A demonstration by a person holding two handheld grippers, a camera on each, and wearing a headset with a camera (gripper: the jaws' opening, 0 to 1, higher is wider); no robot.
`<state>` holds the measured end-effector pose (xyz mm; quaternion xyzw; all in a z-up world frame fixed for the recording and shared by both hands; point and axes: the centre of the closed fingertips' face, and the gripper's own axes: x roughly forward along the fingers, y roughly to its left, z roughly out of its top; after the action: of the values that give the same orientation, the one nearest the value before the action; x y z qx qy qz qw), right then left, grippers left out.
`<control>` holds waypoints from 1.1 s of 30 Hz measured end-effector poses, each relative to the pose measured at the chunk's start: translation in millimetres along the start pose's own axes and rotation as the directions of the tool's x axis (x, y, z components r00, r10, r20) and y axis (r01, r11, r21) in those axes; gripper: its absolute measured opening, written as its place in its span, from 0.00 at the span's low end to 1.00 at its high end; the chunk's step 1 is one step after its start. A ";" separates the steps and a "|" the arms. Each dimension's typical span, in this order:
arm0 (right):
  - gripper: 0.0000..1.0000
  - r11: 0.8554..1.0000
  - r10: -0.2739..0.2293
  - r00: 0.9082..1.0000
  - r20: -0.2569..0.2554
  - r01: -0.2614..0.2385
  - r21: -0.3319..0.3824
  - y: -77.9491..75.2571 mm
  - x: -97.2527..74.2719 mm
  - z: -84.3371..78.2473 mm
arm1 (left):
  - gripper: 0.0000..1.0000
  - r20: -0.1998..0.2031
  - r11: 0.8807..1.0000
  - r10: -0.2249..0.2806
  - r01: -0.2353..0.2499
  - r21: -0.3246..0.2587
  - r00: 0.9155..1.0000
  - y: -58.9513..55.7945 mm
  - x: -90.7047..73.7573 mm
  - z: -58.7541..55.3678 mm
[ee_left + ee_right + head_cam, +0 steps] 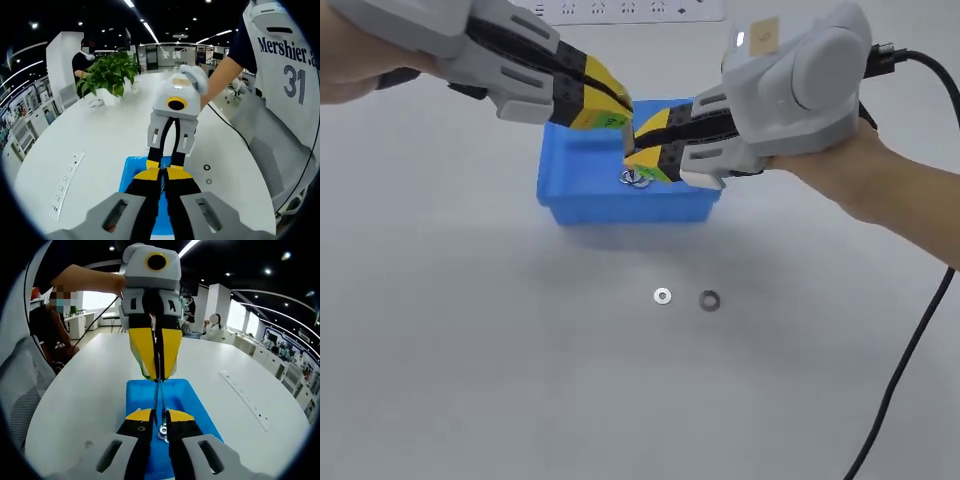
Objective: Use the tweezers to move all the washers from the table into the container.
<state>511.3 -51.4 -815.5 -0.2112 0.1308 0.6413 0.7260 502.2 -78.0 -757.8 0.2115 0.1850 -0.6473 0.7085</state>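
1. Logged a blue container [620, 208] on the white worktop [470, 330], with both tools meeting nose to nose above it.
2. Traced the left tool [618, 105] in from the upper left of the head view, held in a hand. Jaws pressed together. Seen from the right gripper view, the thin metal tweezers [158, 390] come out of its tip.
3. Traced the right tool [640, 150] in from the right, sitting lower and over the container's middle. Jaws drawn close on the tweezers, whose slim arms pass between the yellow pads.
4. Followed the tweezers from the left tool's tip down through the right tool's jaws and into the container.
5. Found the binned washers [162, 430] on the container floor, right at the right tool's jaw tips and under the tweezers' lower end. Cannot tell whether the tweezer points touch or grip them.
6. Counted two more on the worktop: a loose washer [663, 296] and a darker washer [710, 300]. They lie side by side, near each other but not touching, on the near side of the container and well apart from both tools.
7. Noted a white power strip [245, 395] lying flat farther along the worktop, and a black cable [910, 330] trailing from the right tool's body.
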 end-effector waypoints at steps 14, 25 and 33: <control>0.11 1.000 0.005 0.999 0.046 -0.004 -0.024 18.0 -25.0 33.9 | 0.06 0.021 0.998 0.015 -0.016 0.058 1.000 -25.0 -19.0 34.9; 0.11 1.000 0.016 0.995 0.097 -0.016 -0.007 51.8 -50.4 53.1 | 0.06 0.054 0.994 0.011 -0.017 0.106 0.998 -65.8 -28.4 64.2; 0.12 1.000 0.006 0.995 0.100 -0.008 0.014 69.4 -58.2 49.7 | 0.06 0.074 0.994 0.004 -0.011 0.105 0.997 -86.2 -22.6 71.5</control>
<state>430.5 -72.7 -754.8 -0.1731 0.0998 0.6527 0.7308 413.4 -103.8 -690.6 0.2252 0.1237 -0.6608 0.7052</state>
